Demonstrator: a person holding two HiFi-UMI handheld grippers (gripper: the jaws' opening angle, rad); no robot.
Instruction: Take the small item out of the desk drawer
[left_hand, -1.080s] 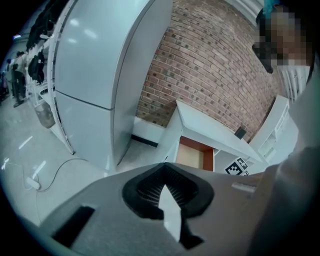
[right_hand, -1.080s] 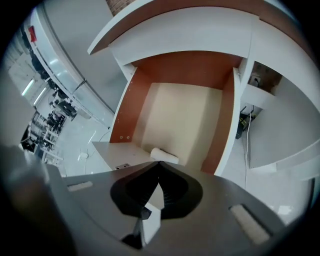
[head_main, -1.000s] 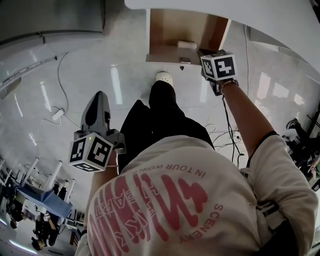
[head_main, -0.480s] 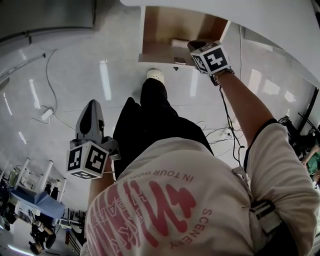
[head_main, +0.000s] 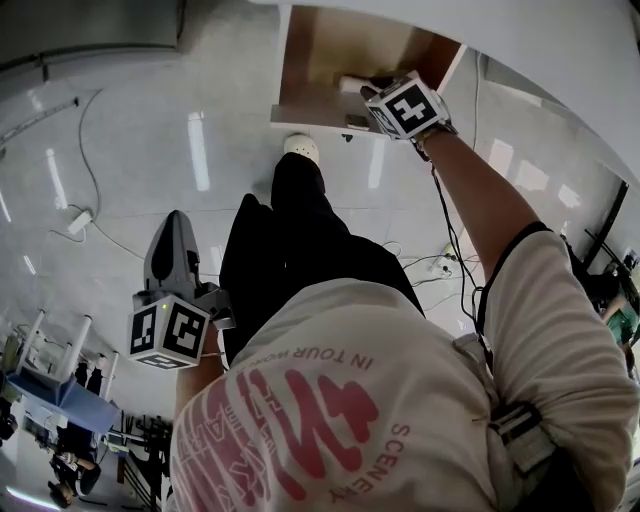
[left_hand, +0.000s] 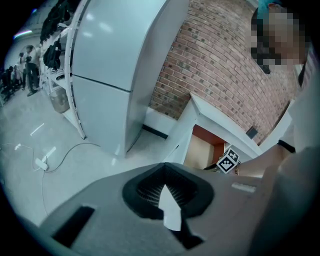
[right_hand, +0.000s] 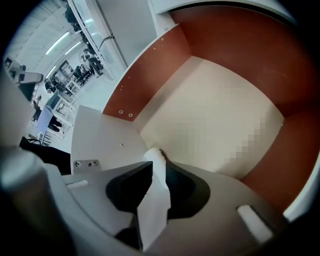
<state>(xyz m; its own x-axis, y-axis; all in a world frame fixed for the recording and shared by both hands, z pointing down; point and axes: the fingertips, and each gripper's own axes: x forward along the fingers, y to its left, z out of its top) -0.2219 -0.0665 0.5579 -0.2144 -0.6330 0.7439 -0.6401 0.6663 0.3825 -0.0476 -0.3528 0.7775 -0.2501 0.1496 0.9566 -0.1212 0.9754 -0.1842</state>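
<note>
Only the head view shows the small white block-shaped item (head_main: 350, 83). It lies on the pale bottom of the open wooden drawer (head_main: 305, 60), toward its back, just beside the right gripper (head_main: 392, 98), which dips steeply in from the right.

The right gripper view misses the item. It shows smooth cream board, red-brown side walls and bare room ahead. This gripper's jaws have just been opening and stand released; I cannot tell a white strip in the slot from the gripper's own pad.

The left gripper (head_main: 176, 226) hangs over the glossy pale floor (head_main: 110, 150), well apart from the drawer. It is clenched to one white point and holds nothing. Its view alone shows a red brick wall (left_hand: 220, 65), a tall grey cabinet (left_hand: 115, 65) and the white surface (left_hand: 212, 112) above the drawer.
</note>
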